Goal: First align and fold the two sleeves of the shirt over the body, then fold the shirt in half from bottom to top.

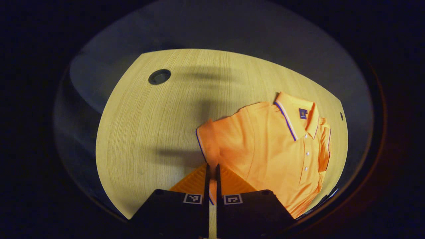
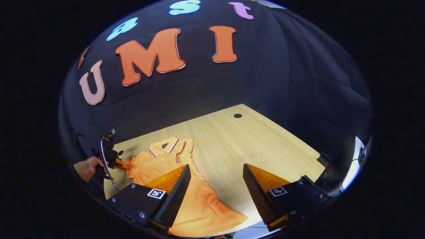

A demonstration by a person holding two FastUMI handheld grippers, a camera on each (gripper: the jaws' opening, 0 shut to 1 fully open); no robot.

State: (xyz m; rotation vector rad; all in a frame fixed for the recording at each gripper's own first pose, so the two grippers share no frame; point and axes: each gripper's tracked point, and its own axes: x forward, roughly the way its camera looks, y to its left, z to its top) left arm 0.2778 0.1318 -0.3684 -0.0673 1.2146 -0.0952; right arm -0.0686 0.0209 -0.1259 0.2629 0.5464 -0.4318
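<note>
In the left gripper view, a round dark hole (image 1: pixel 159 76) sits in the pale wood bench (image 1: pixel 149 132) toward the far left corner. The left gripper (image 1: pixel 212 172) has its fingers drawn nearly together, pinching the edge of the orange shirt's near sleeve (image 1: pixel 207 139) between them. To the right the shirt (image 1: pixel 265 149) lies flat on the bench, collar (image 1: pixel 292 113) away from the camera, buttons running down the placket, and its far sleeve (image 1: pixel 325 142) is already turned in over the body.

In the right gripper view, a hand (image 2: pixel 88 167) at the left rim holds the left gripper (image 2: pixel 119 164) at the shirt's sleeve. The shirt (image 2: pixel 199 205) stretches toward the camera with its hem near the bench's front edge. The right gripper (image 2: pixel 215 186) hangs above the hem with its fingers spread wide, holding nothing.
</note>
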